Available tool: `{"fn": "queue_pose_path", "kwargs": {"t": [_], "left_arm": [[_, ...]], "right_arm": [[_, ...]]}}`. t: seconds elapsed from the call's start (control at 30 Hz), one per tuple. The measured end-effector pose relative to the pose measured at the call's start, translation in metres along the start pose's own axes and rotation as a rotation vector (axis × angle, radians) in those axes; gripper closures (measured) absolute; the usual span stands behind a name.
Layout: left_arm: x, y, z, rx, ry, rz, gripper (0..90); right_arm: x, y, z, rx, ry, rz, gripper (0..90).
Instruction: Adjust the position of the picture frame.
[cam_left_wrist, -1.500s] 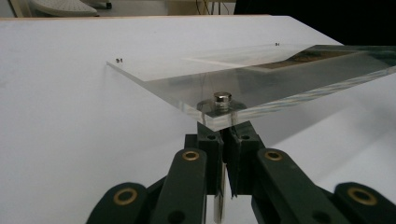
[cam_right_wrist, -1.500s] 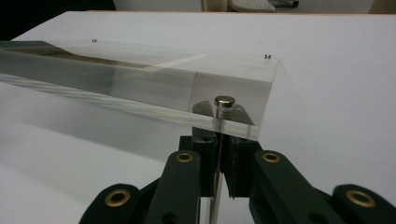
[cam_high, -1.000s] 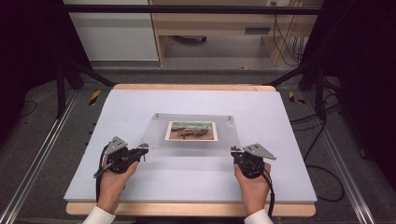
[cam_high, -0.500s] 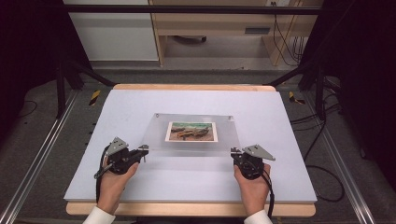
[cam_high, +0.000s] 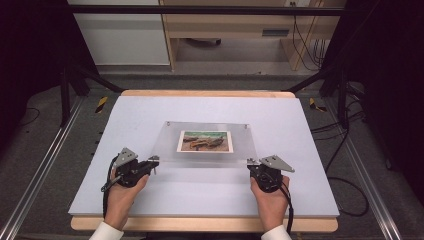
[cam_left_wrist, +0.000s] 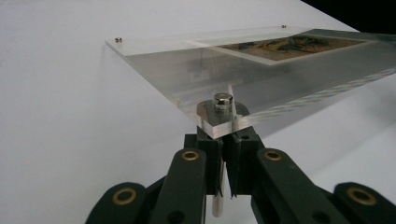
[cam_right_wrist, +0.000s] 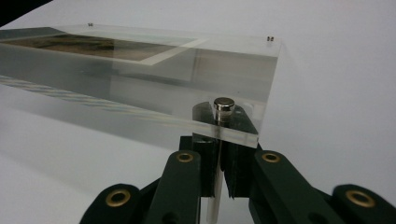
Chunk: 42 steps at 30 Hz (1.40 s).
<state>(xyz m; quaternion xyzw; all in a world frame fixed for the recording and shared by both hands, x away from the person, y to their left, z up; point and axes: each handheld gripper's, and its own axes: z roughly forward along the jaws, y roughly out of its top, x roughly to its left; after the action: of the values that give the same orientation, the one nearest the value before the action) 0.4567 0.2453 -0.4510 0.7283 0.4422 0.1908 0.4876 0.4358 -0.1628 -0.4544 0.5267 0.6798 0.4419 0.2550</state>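
Acrylic photo frame (cam_high: 205, 142) lies mid-frame on the table (cam_high: 150, 200). Near corners are pinched by left gripper (cam_high: 152, 164) and right gripper (cam_high: 251, 164). Near edge appears slightly raised; carrying judged outstanding.

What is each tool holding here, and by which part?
Both hold the clear acrylic photo frame. The left tool is shut on its near-left corner, the right tool on its near-right corner, beneath the metal pins.

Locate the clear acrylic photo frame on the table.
In the high view, the acrylic frame lies mid-table on the white mat, its near corners at the left hand-held gripper and the right hand-held gripper.
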Motion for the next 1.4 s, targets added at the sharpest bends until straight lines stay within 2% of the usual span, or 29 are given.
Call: {"fn": "queue_pose_path", "kwargs": {"t": [1.4], "left_arm": [[-0.0036, -0.0081, 0.0043, 0.028, 0.001, -0.001, 84.2]], "right_arm": [[-0.0048, -0.0049, 0.0042, 0.024, -0.001, 0.019, 84.6]]}}
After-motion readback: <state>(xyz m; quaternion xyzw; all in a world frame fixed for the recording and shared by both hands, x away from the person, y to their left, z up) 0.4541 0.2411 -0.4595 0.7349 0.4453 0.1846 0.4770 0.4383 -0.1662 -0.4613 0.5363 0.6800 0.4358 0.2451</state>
